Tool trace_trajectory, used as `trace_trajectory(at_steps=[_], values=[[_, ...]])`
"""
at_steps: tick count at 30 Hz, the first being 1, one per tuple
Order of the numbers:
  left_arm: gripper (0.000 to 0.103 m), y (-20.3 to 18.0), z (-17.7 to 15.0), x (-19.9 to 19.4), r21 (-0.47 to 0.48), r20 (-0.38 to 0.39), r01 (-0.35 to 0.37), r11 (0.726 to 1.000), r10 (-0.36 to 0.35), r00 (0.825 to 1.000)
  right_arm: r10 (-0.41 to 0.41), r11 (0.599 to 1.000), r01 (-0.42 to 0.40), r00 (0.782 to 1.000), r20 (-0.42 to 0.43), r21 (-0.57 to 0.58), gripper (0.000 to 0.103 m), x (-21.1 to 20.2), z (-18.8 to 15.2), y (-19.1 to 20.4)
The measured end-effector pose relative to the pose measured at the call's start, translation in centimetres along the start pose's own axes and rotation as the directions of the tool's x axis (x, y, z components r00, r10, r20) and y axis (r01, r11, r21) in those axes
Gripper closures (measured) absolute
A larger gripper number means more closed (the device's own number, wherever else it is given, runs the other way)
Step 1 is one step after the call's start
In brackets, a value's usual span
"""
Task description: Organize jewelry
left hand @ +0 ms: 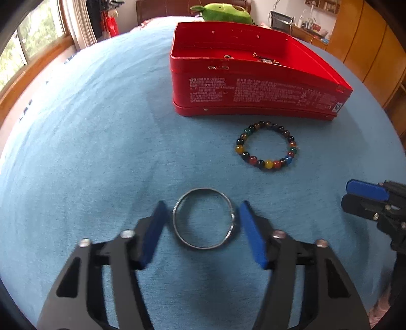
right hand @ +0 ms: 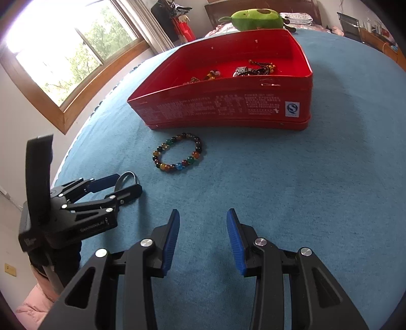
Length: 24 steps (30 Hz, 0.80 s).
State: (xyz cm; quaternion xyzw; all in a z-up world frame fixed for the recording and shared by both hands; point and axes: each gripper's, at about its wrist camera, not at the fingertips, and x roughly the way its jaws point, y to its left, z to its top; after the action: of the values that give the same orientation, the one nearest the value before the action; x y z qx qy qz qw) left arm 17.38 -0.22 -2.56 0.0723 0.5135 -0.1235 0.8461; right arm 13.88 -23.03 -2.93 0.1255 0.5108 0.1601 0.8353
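A silver bangle (left hand: 177, 236) lies flat on the blue cloth (left hand: 101, 152) between the blue pads of my left gripper (left hand: 203, 203). The pads stand close on either side of it with thin gaps, so the gripper is open. In the right wrist view the left gripper (right hand: 128, 184) straddles the bangle (right hand: 132, 175) at the left. A multicoloured beaded bracelet (left hand: 269, 164) (right hand: 179, 166) lies just in front of the open red tin (left hand: 253, 91) (right hand: 228, 106), which holds several jewelry pieces (right hand: 243, 71). My right gripper (right hand: 203, 212) (left hand: 346, 193) hovers open and empty over the cloth.
A green plush toy (left hand: 223, 11) (right hand: 256, 17) sits behind the tin at the far end. A wood-framed window (right hand: 63, 50) is on the left, wooden cabinets (left hand: 368, 50) on the right. A pink sleeve (right hand: 33, 304) shows under the left gripper.
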Motion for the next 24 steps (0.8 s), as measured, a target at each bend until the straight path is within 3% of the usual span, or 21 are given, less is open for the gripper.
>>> trace_trajectory(at_steps=[9, 17, 24], values=[[0.055, 1.6, 1.0, -0.4, -0.031, 0.001, 0.063, 0.998, -0.063, 0.998, 0.005, 1.0, -0.005, 1.0, -0.012, -0.014, 0.064, 1.1, 1.8, 1.3], [0.055, 3.2, 2.5, -2.2, -0.049, 0.054, 0.05, 0.998, -0.047, 0.997, -0.011, 1.0, 0.012, 1.0, -0.028, 0.016, 0.064, 2.7, 4.5, 1.7], [0.055, 4.2, 1.9, -2.6, -0.051, 0.064, 0.073, 0.996, -0.07, 0.996, -0.046, 0.998, 0.048, 0.998, -0.039, 0.043, 0.064, 4.2, 6.8, 1.6]])
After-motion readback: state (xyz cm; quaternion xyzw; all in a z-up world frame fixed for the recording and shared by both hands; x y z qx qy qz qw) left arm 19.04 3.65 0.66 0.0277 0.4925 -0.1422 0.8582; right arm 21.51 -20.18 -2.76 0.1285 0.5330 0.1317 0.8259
